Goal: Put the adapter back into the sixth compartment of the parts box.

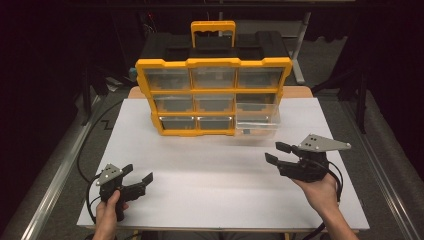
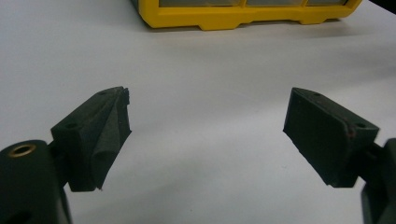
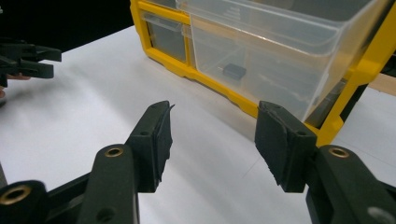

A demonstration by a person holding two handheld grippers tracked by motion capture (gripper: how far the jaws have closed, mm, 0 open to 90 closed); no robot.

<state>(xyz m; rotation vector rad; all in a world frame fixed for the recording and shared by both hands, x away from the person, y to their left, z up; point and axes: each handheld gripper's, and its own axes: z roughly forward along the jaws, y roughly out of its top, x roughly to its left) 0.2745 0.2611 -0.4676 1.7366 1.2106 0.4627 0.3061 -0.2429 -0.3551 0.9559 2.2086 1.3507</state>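
A yellow organizer [image 1: 214, 95] with several clear drawers stands upright at the back of the white table [image 1: 215, 185]. Its bottom right drawer [image 1: 257, 122] is pulled out toward me. In the right gripper view a small black part [image 3: 233, 71] lies inside that drawer [image 3: 299, 51]. My right gripper [image 1: 274, 152] hovers in front of the drawer, a little to its right, open, with nothing between its fingers [image 3: 214, 109]. My left gripper [image 1: 139, 173] sits low near the table's front left, also open and empty [image 2: 210, 100], pointing at the organizer's base [image 2: 247, 16].
A black case [image 1: 215, 45] stands behind the organizer. A cable [image 1: 82, 155] trails off the table's left edge. Metal rails [image 1: 50, 185] run along both sides. Bare tabletop lies between the grippers and the organizer.
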